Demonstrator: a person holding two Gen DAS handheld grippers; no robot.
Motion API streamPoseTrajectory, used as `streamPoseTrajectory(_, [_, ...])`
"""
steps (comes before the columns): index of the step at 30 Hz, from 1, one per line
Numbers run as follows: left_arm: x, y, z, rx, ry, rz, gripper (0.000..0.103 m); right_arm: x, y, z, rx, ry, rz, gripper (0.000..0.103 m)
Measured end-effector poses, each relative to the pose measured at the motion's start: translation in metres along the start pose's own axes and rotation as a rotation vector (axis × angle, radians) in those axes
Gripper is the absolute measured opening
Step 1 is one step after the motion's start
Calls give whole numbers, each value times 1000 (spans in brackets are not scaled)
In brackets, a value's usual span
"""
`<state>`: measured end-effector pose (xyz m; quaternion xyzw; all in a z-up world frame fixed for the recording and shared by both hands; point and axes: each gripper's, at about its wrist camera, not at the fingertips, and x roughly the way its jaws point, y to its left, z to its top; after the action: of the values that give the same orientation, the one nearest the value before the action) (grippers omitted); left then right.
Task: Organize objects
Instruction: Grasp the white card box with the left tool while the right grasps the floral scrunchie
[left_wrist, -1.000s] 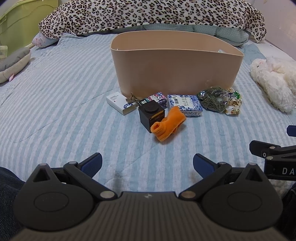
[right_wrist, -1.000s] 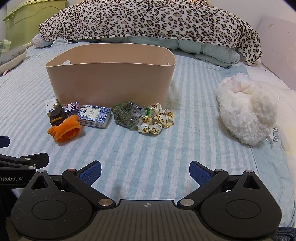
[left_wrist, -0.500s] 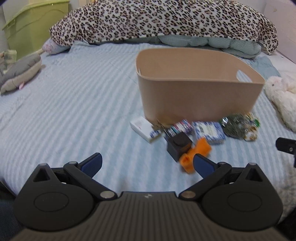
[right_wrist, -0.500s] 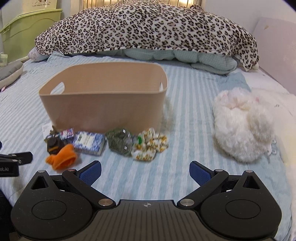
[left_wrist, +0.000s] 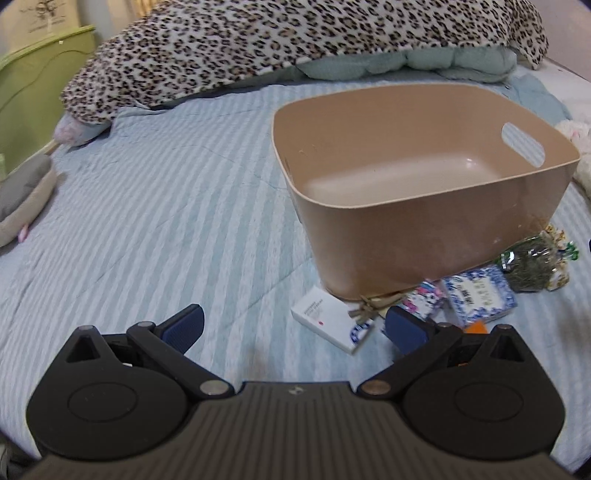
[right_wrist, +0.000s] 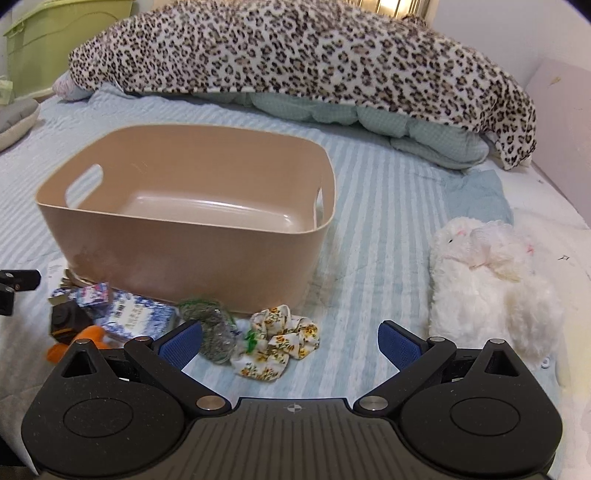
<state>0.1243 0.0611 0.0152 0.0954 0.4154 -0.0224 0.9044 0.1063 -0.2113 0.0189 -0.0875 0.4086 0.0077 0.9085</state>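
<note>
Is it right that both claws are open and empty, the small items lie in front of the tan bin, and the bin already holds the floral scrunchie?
Not quite: the tan bin is empty in the right wrist view; the floral scrunchie lies on the bed in front of it. The rest holds.

L gripper (left_wrist: 293, 325), R gripper (right_wrist: 290, 341): fingers wide apart, empty.

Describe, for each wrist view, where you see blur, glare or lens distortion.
Left wrist view: fisheye bends the bed's stripes; a soft highlight lies on the beige bin's floor; the small items by it look smeared. Right wrist view: the black cube and orange toy are blurred, the leopard blanket sharper; a window glows at top.
</note>
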Motion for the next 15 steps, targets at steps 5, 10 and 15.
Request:
streamPoseTrajectory(5, [26, 17, -3, 12, 19, -20, 103, 34, -8, 0, -6, 53, 8, 100])
streamPoseTrajectory(10, [51, 36, -7, 21, 84, -107, 103, 61, -18, -4, -3, 103, 31, 99])
streamPoseTrajectory(15, [66, 52, -6, 21, 101, -180, 103, 77, -22, -8, 5, 137, 41, 99])
